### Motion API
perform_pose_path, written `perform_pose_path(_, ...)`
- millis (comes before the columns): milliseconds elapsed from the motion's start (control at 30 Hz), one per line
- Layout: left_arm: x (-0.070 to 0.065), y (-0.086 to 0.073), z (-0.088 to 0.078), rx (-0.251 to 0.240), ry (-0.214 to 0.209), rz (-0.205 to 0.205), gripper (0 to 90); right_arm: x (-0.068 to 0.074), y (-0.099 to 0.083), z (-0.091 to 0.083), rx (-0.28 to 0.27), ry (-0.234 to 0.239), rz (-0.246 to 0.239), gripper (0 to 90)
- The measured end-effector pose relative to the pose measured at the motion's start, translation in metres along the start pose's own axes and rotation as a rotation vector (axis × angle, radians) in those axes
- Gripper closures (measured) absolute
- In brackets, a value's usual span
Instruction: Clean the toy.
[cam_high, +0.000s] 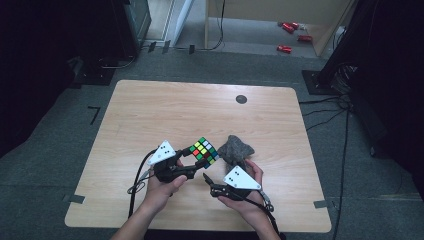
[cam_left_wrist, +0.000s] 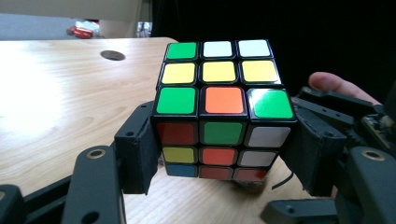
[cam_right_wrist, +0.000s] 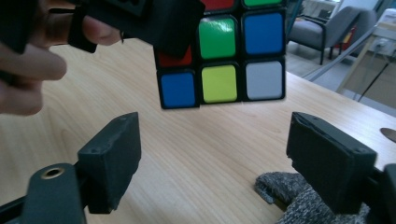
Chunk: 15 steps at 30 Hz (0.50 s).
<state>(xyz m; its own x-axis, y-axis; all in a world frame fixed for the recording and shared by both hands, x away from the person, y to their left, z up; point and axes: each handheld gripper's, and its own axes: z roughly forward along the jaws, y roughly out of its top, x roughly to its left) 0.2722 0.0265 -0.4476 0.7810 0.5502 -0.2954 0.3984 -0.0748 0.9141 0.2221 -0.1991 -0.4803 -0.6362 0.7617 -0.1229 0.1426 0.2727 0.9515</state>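
Rubik's cube (cam_left_wrist: 223, 109) was clamped in left claw (cam_high: 196, 158), held above bench (cam_high: 150, 115) centre-front. Right claw (cam_right_wrist: 212, 158) stood wide w/ nothing between, just below cube, beside grey cloth (cam_high: 236, 148).

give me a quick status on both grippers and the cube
Left hand-held gripper shut on the multicoloured plastic puzzle cube, held off the table. Right hand-held gripper open, empty. Grey cloth beside cube.
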Motion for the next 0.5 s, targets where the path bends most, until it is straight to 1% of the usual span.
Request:
perform_pose_path(67, -0.0028, -0.0009, 0.0024, 0.008, -0.008, 0.005, 35.3, 0.0011, -0.0003, 0.0012, 0.0, -0.015, -0.003, 17.5)
perform_pose_path(200, -0.008, -0.0035, 0.0067, 0.029, -0.023, 0.012, 35.3, 0.0022, 0.0001, 0.002, -0.01, -0.029, -0.012, 17.7)
perform_pose_path(300, -0.0095, -0.0045, 0.0087, 0.038, -0.034, 0.015, 35.3, 0.0024, 0.0012, 0.0003, -0.028, -0.052, -0.01, 28.4)
perform_pose_path(333, -0.0099, -0.0046, 0.0091, 0.037, -0.034, 0.013, 35.3, 0.0018, 0.0015, -0.0004, -0.034, -0.064, -0.015, 30.0)
perform_pose_path(367, -0.0098, -0.0044, 0.0094, 0.035, -0.035, 0.01, 35.3, 0.0014, 0.0018, -0.0012, -0.031, -0.059, -0.013, 33.4)
perform_pose_path(400, -0.0092, -0.0042, 0.0097, 0.036, -0.04, 0.003, 35.3, 0.0018, 0.0016, -0.0018, -0.036, -0.056, -0.012, 33.6)
perform_pose_path(433, -0.0087, -0.0042, 0.0099, 0.04, -0.042, -0.003, 35.3, 0.0024, 0.0014, -0.002, -0.038, -0.064, -0.022, 33.9)
perform_pose_path(500, -0.006, -0.0044, 0.0105, 0.048, -0.055, -0.023, 35.2, 0.0037, 0.0018, -0.0018, -0.029, -0.075, -0.027, 34.2)
